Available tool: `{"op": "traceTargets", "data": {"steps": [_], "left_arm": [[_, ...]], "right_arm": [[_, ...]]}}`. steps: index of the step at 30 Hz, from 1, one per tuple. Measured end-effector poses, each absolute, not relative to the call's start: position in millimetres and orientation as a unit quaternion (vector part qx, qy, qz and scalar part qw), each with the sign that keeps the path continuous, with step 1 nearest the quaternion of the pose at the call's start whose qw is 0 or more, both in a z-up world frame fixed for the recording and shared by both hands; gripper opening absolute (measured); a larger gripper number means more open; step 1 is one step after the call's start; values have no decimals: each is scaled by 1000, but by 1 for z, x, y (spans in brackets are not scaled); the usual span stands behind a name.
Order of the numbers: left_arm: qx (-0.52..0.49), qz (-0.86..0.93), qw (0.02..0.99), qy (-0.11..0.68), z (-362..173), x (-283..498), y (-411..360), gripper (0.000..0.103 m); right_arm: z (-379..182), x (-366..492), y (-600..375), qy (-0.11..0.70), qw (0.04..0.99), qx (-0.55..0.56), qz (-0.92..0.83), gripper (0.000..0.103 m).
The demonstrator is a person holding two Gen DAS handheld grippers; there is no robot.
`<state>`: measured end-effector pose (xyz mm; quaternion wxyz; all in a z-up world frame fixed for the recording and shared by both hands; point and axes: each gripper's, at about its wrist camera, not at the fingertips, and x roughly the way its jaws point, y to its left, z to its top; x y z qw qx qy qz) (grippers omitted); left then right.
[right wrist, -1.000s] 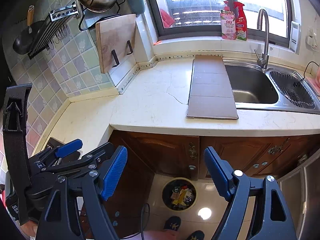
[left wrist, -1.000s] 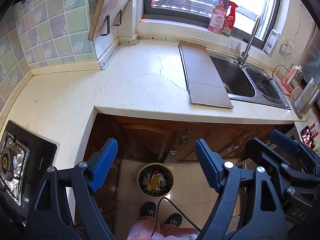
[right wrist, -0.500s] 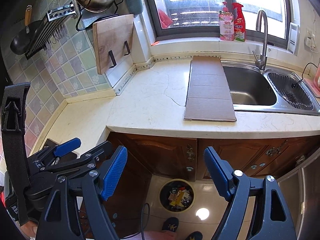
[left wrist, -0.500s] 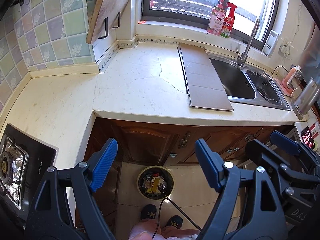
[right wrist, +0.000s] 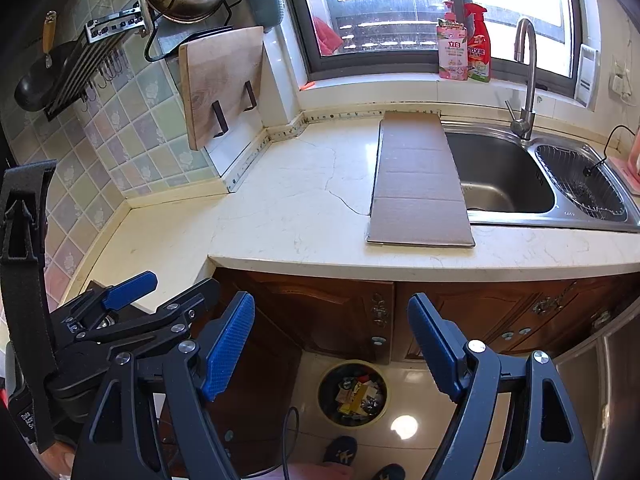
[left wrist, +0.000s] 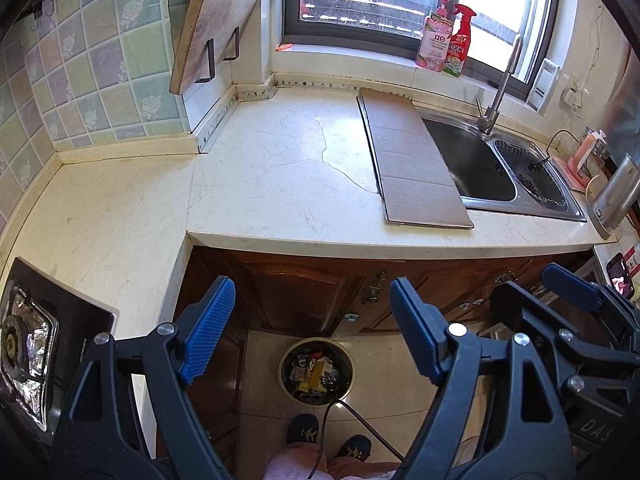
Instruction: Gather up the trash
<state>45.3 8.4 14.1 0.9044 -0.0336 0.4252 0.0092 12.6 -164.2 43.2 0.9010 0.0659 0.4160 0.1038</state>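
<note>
- Trash sat in the round bin (left wrist: 317, 372) on the floor tiles, in front of the wooden cabinet doors (left wrist: 296, 292) under the counter. Wrappers and packets filled it; I couldn't make out single items at that size.
- A black cable (left wrist: 352, 412) crossed the near rim of the bin in the left wrist view; its lower end ran out of frame.
- My shoes (left wrist: 304, 430) showed just below the bin, cut off by the frame edge along with a bit of pink clothing.
- Left gripper (left wrist: 312, 328) hung above the bin, fingers spread wide, nothing between them. Bin sat in the gap, well below.
- Right gripper (right wrist: 332, 344) likewise: fingers wide apart, holding nothing, bin visible between them far beneath.
- Each gripper showed at the edge of the other's view, only partly in frame.
- Counter (left wrist: 280, 168) above the cabinets looked bare apart from a cardboard strip (left wrist: 412, 160) lying flat, overlapping the left edge of the sink (left wrist: 472, 160).
- Gas hob (left wrist: 28, 344) at far left, cropped by the lens edge.
- Two bottles (right wrist: 464, 44) on the windowsill; labels too small to read fully.
- Cutting board (right wrist: 220, 84) leaned on the tiled wall.
</note>
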Motion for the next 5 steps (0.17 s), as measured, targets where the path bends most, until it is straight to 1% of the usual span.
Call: {"op": "traceTargets", "data": {"steps": [5], "left_arm": [[-35,9,903,427,11,55,11,77]], "right_arm": [[39,26,-160,418,901,65,99,80]]}}
